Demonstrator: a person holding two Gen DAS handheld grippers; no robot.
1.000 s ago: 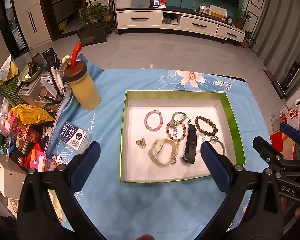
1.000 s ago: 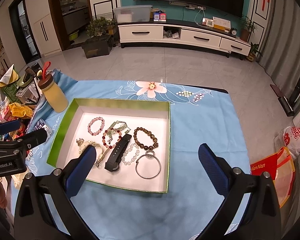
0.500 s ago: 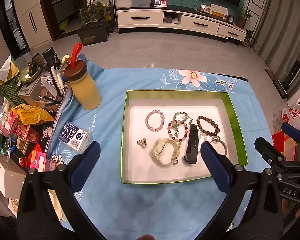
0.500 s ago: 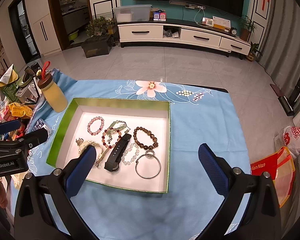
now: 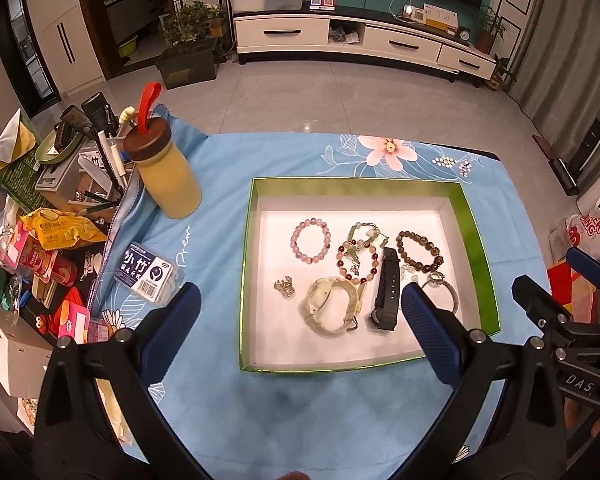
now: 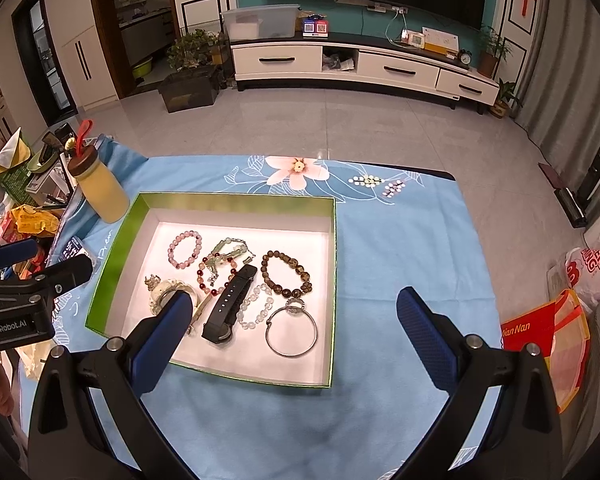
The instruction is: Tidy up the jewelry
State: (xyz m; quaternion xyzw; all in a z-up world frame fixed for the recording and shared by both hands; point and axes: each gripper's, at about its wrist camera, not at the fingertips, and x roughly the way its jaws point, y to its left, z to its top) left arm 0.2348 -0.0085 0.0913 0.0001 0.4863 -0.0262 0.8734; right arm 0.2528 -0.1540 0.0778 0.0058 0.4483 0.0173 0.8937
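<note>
On the blue cloth (image 6: 400, 240), bracelets (image 6: 286, 274) and a watch (image 6: 230, 304) lie gathered in the green-rimmed tray (image 6: 332, 280). Left gripper (image 5: 300, 320) and right gripper (image 6: 292, 324) hover wide, empty.

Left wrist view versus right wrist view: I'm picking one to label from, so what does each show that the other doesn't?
Only the left wrist view shows the toothpick box label clearly. Only the right wrist view shows the whole silver bangle and clear bead bracelet. Both share the green tray, pink bracelet, black watch, yellow bottle, and an open left hand-held gripper and right hand-held gripper, holding nothing.
</note>
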